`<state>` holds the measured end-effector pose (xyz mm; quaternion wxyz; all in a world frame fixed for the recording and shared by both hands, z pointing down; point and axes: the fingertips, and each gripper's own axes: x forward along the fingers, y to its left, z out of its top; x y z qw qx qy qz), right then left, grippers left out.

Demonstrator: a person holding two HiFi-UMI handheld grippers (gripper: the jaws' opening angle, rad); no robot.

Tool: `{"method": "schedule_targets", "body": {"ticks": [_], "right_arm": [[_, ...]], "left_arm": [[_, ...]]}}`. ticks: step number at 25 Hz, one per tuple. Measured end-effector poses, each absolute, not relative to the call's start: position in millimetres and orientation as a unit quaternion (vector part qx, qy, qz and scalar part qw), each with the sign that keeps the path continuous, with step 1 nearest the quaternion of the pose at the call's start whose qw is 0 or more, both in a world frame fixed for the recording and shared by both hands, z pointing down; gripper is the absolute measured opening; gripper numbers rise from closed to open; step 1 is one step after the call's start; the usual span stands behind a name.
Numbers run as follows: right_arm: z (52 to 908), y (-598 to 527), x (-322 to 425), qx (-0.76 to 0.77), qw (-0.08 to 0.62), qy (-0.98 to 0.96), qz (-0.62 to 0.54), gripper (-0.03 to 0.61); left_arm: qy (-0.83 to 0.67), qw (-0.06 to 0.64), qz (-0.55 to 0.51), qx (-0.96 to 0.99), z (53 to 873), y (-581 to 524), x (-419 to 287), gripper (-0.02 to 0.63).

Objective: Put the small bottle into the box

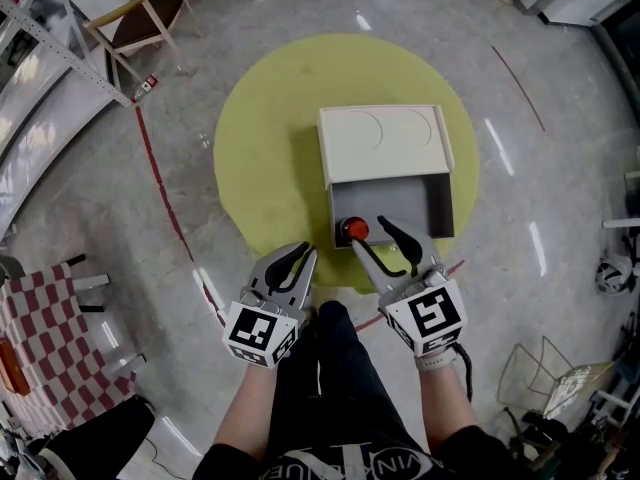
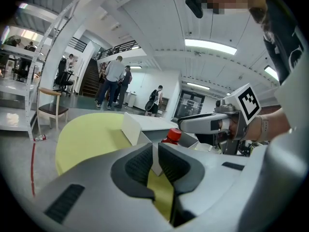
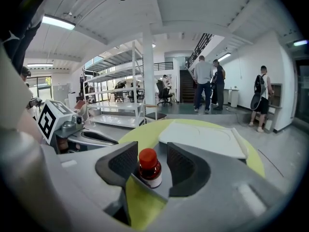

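Head view: at centre frame, a small bottle [image 1: 354,230] with a red cap stands in the lower left corner of the open box [image 1: 443,203], which sits on a yellow mat [image 1: 255,168]. The right gripper [image 1: 368,233] straddles the bottle.

Left gripper view: the left gripper [image 2: 155,161] has its jaws drawn together.

Right gripper view: the jaws are spread, with the bottle loose between them. Its white label is too small to read.

A round yellow surface [image 1: 260,168] spreads under and ahead of the fingers [image 1: 398,238]. Far ahead to their left stands a wooden chair [image 1: 150,23], and a red floor line [image 1: 165,193] runs to their left. A checkered cloth [image 1: 40,333] lies behind-left, a wire basket [image 1: 540,373] behind-right. Beyond, people [image 3: 203,83] stand near metal shelves [image 3: 118,100].
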<state>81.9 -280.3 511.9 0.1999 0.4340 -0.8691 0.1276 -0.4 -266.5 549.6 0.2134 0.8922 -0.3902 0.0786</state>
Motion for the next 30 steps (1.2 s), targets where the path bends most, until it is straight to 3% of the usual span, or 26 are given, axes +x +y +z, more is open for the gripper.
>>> {"method": "schedule_targets", "body": {"ticks": [7,12,21,30], "right_arm": [[499.8,-273.6,90.1,0.447,0.171,-0.865,0.149,0.153],[493.5,-267.1,95.6,0.459,0.165,-0.86,0.148,0.064],[475.9,-260.4,106.5,0.476,0.162,-0.853,0.142,0.008],[454.0,-253.5,115.8,0.493,0.138,-0.847,0.144,0.006]], "left_arm": [[-0.388,0.2,0.071,0.897,535.3,-270.1,1.7,0.038],[-0.384,0.191,0.067,0.901,525.8,-272.5,5.0,0.038],[-0.377,0.171,0.059,0.908,501.4,-278.5,8.2,0.038],[-0.372,0.152,0.045,0.915,471.8,-281.9,9.8,0.035]]}}
